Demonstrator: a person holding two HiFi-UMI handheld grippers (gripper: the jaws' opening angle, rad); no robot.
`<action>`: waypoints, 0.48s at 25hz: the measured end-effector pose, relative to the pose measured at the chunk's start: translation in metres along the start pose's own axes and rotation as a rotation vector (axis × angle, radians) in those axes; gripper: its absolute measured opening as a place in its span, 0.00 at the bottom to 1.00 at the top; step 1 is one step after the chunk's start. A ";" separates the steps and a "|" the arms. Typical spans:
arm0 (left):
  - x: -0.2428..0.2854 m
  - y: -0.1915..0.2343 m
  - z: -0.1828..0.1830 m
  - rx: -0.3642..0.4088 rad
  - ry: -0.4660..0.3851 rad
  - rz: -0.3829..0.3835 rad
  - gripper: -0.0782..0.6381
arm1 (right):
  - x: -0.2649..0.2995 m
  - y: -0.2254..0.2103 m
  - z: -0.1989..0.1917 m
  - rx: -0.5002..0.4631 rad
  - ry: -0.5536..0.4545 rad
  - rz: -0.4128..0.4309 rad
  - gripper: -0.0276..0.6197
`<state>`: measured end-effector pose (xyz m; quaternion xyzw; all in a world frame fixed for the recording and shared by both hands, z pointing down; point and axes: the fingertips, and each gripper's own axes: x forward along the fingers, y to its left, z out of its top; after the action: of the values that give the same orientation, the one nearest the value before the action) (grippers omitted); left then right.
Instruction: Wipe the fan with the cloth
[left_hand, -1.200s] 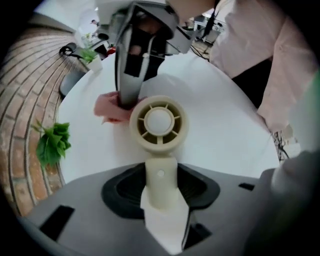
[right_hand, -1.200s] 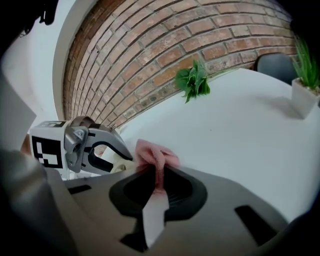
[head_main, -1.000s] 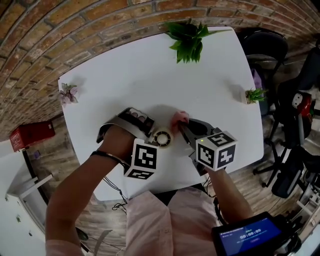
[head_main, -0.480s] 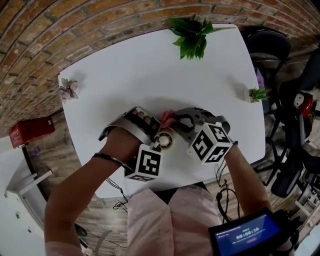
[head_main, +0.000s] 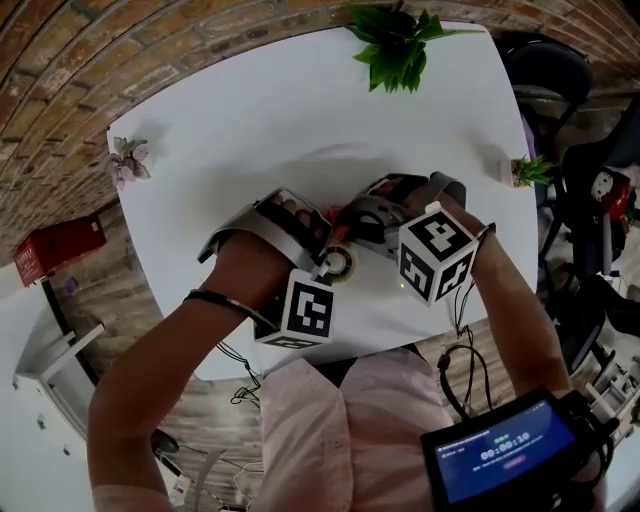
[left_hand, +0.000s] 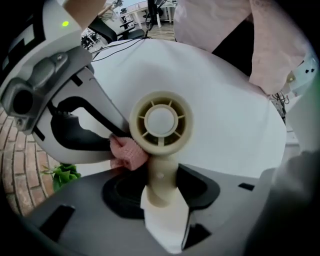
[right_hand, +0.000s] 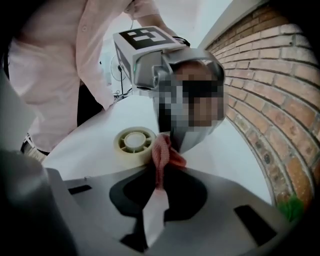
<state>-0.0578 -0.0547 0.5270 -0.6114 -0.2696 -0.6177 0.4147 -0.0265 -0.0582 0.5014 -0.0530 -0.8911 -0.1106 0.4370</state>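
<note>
Left hand-held gripper (left_hand: 161, 202) clamped on the stem of the small cream fan (left_hand: 161, 120), over the white surface (head_main: 250, 130); right hand-held gripper (right_hand: 156, 202) pinches the pink cloth (right_hand: 163, 154), which seems to touch the fan's rim. Best: light pressure round the rim, stem held firm. Near edge close; open room toward the far plant (head_main: 398, 45).

Fan (left_hand: 161, 120) handle's end hidden between jaws

A white table (head_main: 250, 130) fills the upper middle, with a leafy green plant (head_main: 398, 45) at its top edge, pink flowers (head_main: 127, 163) at left and a small green plant (head_main: 532, 171) at right. Brickwork (head_main: 60, 90) fills the upper left, a red box (head_main: 55, 250) lies at left, and a lit screen (head_main: 505, 455) sits lower right.
</note>
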 end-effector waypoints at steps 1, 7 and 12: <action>0.000 0.000 0.000 -0.017 0.000 0.000 0.38 | -0.002 0.002 -0.001 -0.004 0.002 0.010 0.11; -0.001 0.000 -0.002 -0.106 -0.024 0.001 0.38 | -0.010 0.020 -0.009 0.067 -0.007 0.010 0.11; 0.000 0.002 -0.005 -0.205 -0.038 -0.010 0.38 | -0.017 0.035 -0.016 0.162 -0.024 -0.018 0.11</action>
<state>-0.0590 -0.0597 0.5267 -0.6608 -0.2160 -0.6324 0.3416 0.0024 -0.0281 0.5026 -0.0108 -0.9026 -0.0414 0.4283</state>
